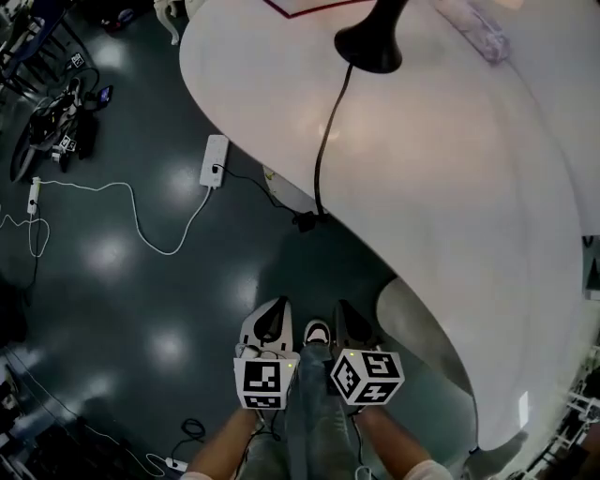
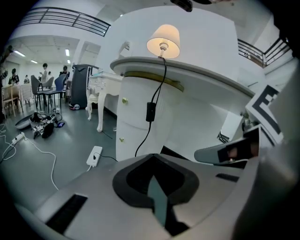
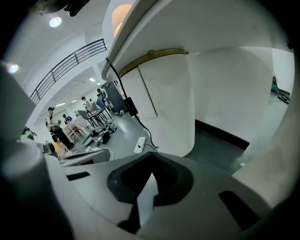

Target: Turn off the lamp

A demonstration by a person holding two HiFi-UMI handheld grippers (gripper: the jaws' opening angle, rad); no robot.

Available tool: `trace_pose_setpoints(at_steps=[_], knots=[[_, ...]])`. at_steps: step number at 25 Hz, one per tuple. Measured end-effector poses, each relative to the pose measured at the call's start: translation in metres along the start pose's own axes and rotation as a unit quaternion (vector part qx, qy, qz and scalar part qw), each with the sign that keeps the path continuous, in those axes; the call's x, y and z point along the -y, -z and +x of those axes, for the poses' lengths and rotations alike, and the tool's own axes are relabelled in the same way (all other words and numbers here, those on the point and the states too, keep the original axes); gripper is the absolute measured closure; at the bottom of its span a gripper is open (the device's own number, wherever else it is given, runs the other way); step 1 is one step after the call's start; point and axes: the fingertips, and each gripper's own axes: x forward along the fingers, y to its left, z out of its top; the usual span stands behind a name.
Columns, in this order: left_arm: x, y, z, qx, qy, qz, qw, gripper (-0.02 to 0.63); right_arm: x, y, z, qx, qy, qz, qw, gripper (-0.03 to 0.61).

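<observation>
The lamp stands on a white table (image 1: 450, 187); only its black base (image 1: 370, 42) shows in the head view. Its shade (image 2: 163, 41) glows lit in the left gripper view, and an edge of the shade (image 3: 123, 14) shows in the right gripper view. A black cord (image 1: 323, 141) runs off the table edge to an inline switch (image 1: 305, 222), also seen as the switch (image 2: 150, 111) and the switch (image 3: 130, 106). My left gripper (image 1: 272, 321) and right gripper (image 1: 349, 321) hang low beside each other over the floor, well short of the table. Both are shut and hold nothing.
A white power strip (image 1: 215, 160) lies on the dark floor by the table, with a white cable (image 1: 141, 220) trailing left. Bags and gear (image 1: 56, 131) sit at the far left. People and chairs (image 2: 44, 84) are in the background. My shoe (image 1: 318, 332) shows between the grippers.
</observation>
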Motion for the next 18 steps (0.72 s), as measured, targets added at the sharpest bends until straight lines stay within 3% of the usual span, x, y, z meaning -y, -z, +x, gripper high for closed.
trace_pose_setpoints(at_steps=[4, 10, 18], knots=[[-0.006, 0.008, 0.019, 0.016, 0.025, 0.003, 0.9996, 0.606, 0.007, 0.008, 0.015, 0.003, 0.011, 0.008, 1.000, 0.580], [-0.010, -0.008, 0.031, 0.034, 0.047, 0.016, 0.9982, 0.607, 0.002, 0.003, 0.021, 0.011, 0.007, 0.006, 1.000, 0.580], [0.001, -0.020, 0.050, 0.020, 0.095, 0.035, 0.9947, 0.606, 0.000, -0.009, 0.018, 0.022, 0.008, 0.009, 1.000, 0.580]])
